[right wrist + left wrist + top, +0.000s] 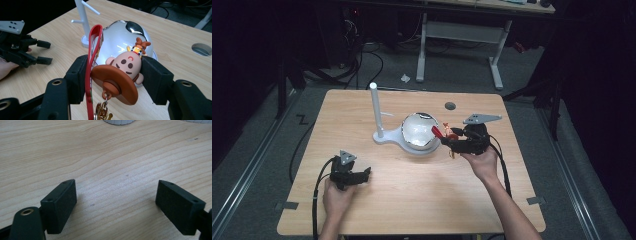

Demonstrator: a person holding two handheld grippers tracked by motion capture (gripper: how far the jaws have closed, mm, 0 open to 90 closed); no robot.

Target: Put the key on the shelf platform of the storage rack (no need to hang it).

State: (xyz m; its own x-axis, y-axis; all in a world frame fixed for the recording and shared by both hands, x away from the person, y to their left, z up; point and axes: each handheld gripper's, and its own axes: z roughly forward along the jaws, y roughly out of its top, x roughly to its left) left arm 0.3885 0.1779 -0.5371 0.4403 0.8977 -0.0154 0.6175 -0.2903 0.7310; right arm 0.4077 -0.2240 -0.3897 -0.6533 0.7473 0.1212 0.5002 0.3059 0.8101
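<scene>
On the right half of the wooden table, the right gripper was held above the surface in the person's right hand, just right of a shiny metal bowl that lay upside down on the white base of a stand. Its tongs were clamped on a cowboy figure keychain: the two black pads pressed the figure's round face and brown hat from both sides. A red strap looped up past one pad, and a gold chain hung from the hat's crown. Seen from above, the keychain showed as a small red and orange shape at the gripper's tips, next to the bowl's right rim and clear of the tabletop. The stand's white post rose upright at the left of the bowl, with a short peg sticking out of its side.

Nearer the person and well to the left, the left gripper sat low over the table in the left hand. Its tongs stood wide apart with nothing between them, only bare wood grain in the gap. A round grey hole marked the far part of the table, behind the right gripper.
</scene>
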